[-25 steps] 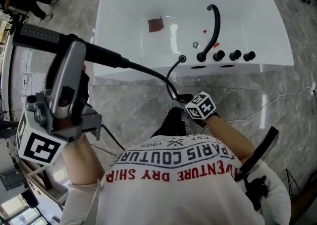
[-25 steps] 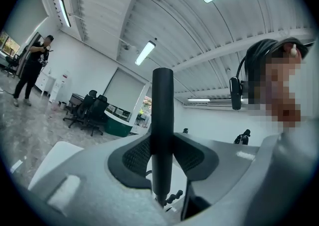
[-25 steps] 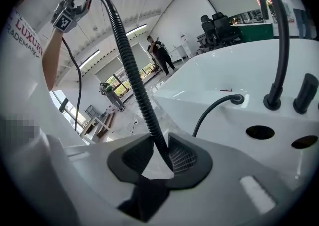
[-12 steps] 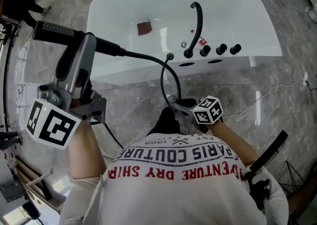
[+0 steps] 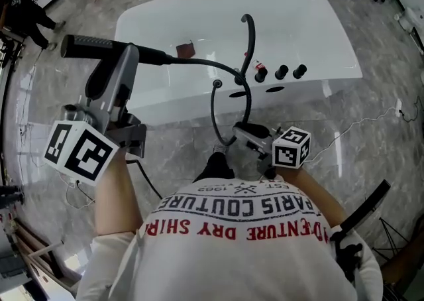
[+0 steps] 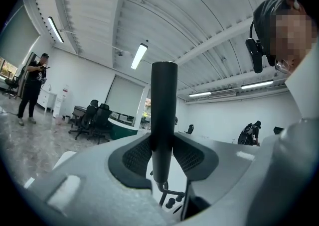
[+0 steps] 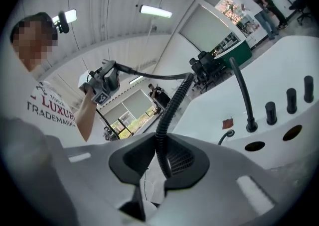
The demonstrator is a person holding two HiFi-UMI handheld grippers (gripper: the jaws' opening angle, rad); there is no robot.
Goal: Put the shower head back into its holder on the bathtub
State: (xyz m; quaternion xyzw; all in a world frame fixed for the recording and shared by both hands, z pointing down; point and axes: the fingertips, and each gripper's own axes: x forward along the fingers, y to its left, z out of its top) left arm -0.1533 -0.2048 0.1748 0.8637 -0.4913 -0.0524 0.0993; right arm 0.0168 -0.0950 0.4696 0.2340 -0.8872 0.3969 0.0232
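Shower head (image 5: 93, 46) is held level by its handle, clamped between the left gripper's (image 5: 124, 61) jaws, near the bathtub's (image 5: 318, 28) left end. Its hose (image 5: 215, 104) is pinched by the right gripper (image 5: 242, 132). Inside the tub, a small brown square (image 5: 185, 48) is seen.

A green-fronted desk (image 6: 123, 126) stands on the grey marble floor (image 5: 387, 48), with black office chairs (image 6: 91, 118) just beside it and a large pale panel (image 6: 124, 95) behind it. White walls (image 6: 82, 83) rise around the desk. Long strip lights (image 6: 140, 56) glow on the ribbed ceiling (image 6: 94, 11) above it.
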